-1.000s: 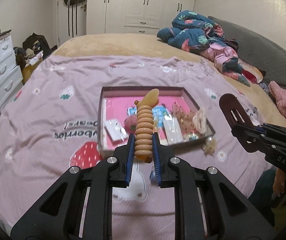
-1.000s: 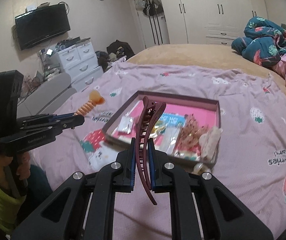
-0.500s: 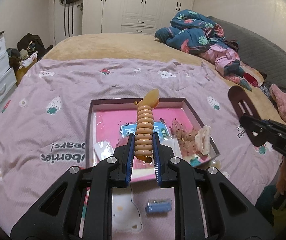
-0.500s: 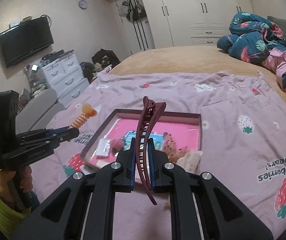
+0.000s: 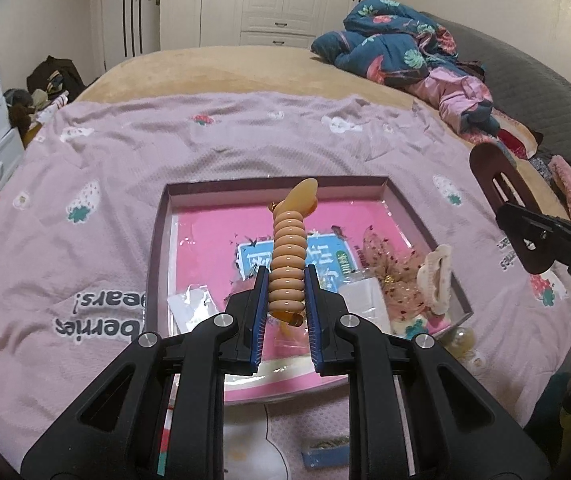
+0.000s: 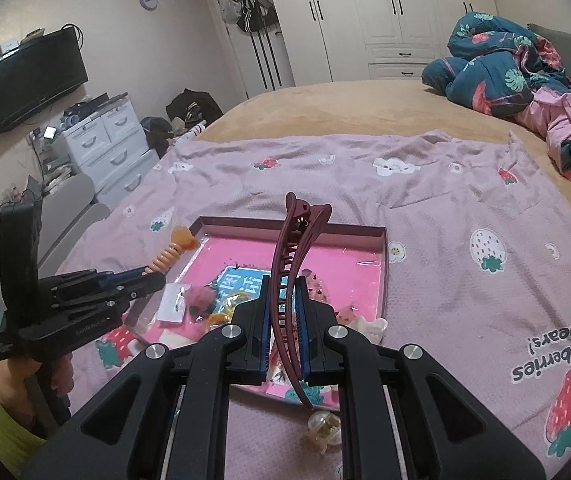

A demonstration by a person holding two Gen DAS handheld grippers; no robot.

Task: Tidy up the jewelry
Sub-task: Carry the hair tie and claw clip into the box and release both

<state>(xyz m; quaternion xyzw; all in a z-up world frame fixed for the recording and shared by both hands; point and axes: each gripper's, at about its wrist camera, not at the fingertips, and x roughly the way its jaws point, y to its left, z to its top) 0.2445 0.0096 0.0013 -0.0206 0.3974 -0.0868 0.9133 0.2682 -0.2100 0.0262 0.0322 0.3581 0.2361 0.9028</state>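
Note:
My left gripper (image 5: pixel 284 280) is shut on a peach spiral hair clip (image 5: pixel 290 248) that stands upright over the pink-lined shallow box (image 5: pixel 157 240). My right gripper (image 6: pixel 284 312) is shut on a long maroon hair clip (image 6: pixel 291 256), also held upright above the same box (image 6: pixel 384 276). Seen from the right wrist view, the left gripper (image 6: pixel 153 276) with the peach clip (image 6: pixel 171 254) hovers at the box's left edge. In the left wrist view the maroon clip (image 5: pixel 501 200) shows at the right. The box holds a cream claw clip (image 5: pixel 437 276), a spotted tulle bow (image 5: pixel 389 268) and small packets.
The box lies on a pink strawberry-print blanket (image 5: pixel 85 216) on a bed. A clear claw clip (image 6: pixel 323 426) and a small blue item (image 5: pixel 325 456) lie on the blanket near the box's front edge. Bundled clothes (image 5: pixel 405 52) sit far right; white drawers (image 6: pixel 101 148) stand left of the bed.
Both grippers have moved forward and lower over the box, each keeping its clip. The box now fills more of both views.

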